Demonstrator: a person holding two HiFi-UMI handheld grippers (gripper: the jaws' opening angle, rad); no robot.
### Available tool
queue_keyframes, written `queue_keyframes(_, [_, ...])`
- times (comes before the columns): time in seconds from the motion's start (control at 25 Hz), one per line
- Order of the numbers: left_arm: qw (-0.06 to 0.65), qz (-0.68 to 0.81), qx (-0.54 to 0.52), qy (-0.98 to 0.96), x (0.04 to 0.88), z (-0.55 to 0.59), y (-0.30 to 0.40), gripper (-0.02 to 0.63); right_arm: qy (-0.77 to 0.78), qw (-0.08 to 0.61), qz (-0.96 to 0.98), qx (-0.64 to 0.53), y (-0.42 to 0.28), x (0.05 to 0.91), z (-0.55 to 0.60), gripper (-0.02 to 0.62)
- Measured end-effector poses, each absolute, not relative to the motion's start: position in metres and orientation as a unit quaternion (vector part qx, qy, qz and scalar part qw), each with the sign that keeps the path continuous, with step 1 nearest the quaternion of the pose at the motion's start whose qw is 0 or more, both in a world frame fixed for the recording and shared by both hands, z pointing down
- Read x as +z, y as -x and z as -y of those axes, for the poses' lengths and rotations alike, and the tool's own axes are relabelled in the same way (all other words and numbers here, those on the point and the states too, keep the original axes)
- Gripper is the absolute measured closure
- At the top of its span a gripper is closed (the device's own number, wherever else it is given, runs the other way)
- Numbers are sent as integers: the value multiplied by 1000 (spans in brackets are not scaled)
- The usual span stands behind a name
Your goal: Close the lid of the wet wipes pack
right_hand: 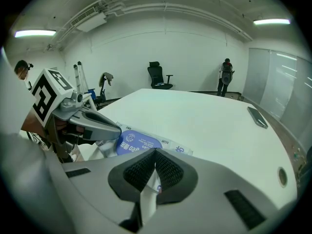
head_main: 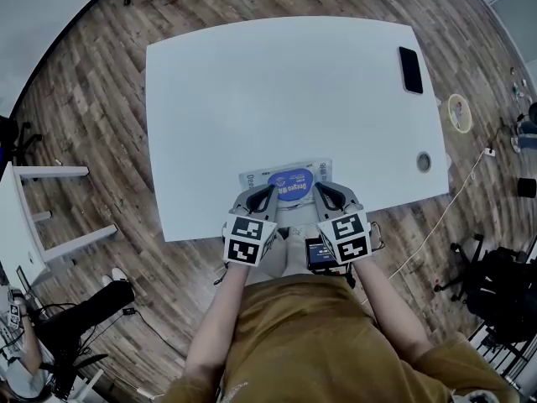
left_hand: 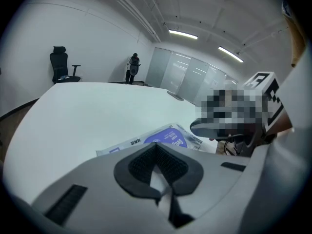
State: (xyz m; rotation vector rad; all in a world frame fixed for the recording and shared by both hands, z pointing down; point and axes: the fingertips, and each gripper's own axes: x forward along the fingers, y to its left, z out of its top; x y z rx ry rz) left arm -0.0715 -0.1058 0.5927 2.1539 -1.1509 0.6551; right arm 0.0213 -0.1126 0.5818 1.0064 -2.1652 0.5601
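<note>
The wet wipes pack [head_main: 289, 183] lies flat at the near edge of the white table [head_main: 277, 91], its blue oval lid [head_main: 294, 183] facing up and looking flat. My left gripper [head_main: 262, 198] is at the pack's left near edge, my right gripper [head_main: 325, 196] at its right near edge. In the left gripper view the pack [left_hand: 165, 138] lies just past the gripper [left_hand: 157, 172], whose pads pinch a white strip of wrapper. The right gripper view shows the same pack [right_hand: 136, 143], and the gripper [right_hand: 155, 177] holds a white, blue-printed edge between its pads.
A black phone [head_main: 410, 70] lies at the table's far right, with a round cable port [head_main: 424, 161] nearer. Another desk [head_main: 21, 217] stands at the left. An office chair [right_hand: 160, 76] and a person [right_hand: 225, 77] are far behind the table.
</note>
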Motion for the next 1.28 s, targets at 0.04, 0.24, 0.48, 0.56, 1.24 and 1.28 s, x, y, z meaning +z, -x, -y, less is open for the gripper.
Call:
queue_keyframes(0.04, [301, 437, 245, -812, 591, 104, 73, 601, -388, 336, 832, 212, -22, 579, 112, 587])
queue_keyframes(0.24, [279, 459, 238, -809, 578, 98, 86, 601, -399, 322, 836, 195, -22, 565, 108, 588])
queue_keyframes(0.48, [266, 489, 212, -804, 558, 93, 94, 601, -410, 298, 845, 173, -29, 541, 102, 588])
queue_keyframes(0.56, [256, 496, 206, -804, 548, 91, 96, 601, -415, 285, 847, 168, -31, 530, 102, 588])
queue_keyframes(1.24, [155, 538, 157, -814, 450, 86, 107, 601, -459, 161, 865, 122, -49, 436, 95, 588])
queue_keyframes(1.28, [148, 540, 154, -814, 444, 86, 108, 601, -462, 154, 865, 117, -50, 430, 96, 588])
